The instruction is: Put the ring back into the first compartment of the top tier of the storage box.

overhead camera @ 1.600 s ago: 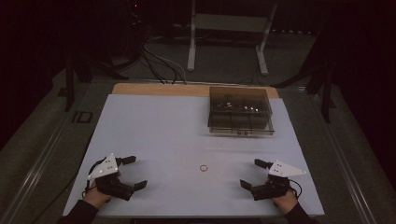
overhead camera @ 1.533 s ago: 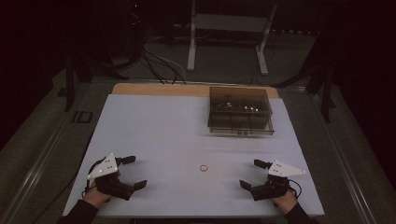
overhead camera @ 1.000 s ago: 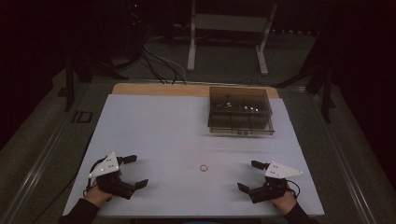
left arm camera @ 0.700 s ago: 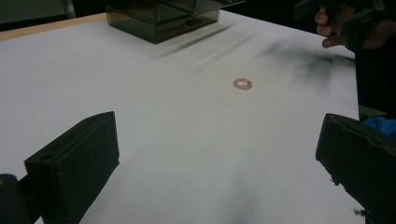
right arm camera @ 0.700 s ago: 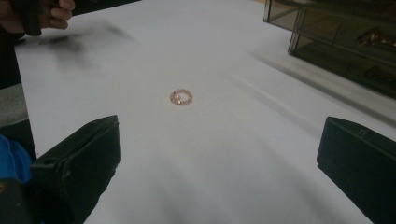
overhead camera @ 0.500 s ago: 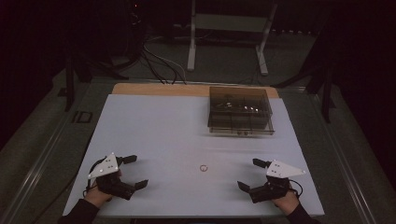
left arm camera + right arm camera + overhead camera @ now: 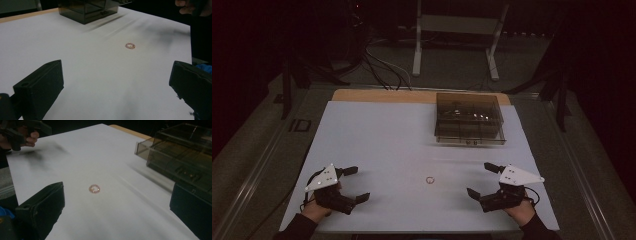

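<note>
Dark room, white tabletop (image 7: 377,135); small ring (image 7: 429,179) lies lower centre, smoked box (image 7: 468,118) upper right. Left gripper (image 7: 353,184) and right gripper (image 7: 482,179) rest with fingers released, holding nothing. Likely pre-grasp: one must reach in and close on the ring.

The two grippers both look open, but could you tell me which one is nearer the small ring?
The right gripper is nearer the ring; the left gripper sits slightly farther off.
</note>
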The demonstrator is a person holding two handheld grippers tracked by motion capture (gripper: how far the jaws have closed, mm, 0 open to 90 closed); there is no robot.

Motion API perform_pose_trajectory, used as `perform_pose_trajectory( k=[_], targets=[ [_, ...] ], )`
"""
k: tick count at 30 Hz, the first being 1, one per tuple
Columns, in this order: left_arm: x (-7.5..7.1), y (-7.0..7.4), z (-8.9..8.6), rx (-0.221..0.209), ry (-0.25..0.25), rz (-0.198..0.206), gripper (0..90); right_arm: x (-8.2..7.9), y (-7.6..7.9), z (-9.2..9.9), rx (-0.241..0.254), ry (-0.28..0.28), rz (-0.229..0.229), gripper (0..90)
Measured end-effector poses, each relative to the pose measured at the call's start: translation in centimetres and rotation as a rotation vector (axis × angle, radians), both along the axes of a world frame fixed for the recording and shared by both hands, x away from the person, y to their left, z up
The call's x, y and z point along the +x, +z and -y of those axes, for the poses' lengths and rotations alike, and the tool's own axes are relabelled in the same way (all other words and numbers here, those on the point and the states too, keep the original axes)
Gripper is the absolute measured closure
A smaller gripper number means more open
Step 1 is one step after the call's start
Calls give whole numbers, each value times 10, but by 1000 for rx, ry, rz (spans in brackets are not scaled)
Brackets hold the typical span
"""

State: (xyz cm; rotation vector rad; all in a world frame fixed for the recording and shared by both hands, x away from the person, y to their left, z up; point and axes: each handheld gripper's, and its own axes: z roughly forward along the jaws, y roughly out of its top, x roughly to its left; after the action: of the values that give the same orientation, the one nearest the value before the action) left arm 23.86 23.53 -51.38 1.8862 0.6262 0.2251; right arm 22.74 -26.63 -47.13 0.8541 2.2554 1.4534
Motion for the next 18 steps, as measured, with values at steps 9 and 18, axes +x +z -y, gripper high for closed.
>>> perform_pose_trajectory(
  k=[9,18],
  targets=[
    [1,-1,-1,-4,3,-3,11,10,12,-8,-5,17,23,0],
    [1,-1,-1,-5,0,-4,11,17,19,-16,-10,36,30,0]
  ],
)
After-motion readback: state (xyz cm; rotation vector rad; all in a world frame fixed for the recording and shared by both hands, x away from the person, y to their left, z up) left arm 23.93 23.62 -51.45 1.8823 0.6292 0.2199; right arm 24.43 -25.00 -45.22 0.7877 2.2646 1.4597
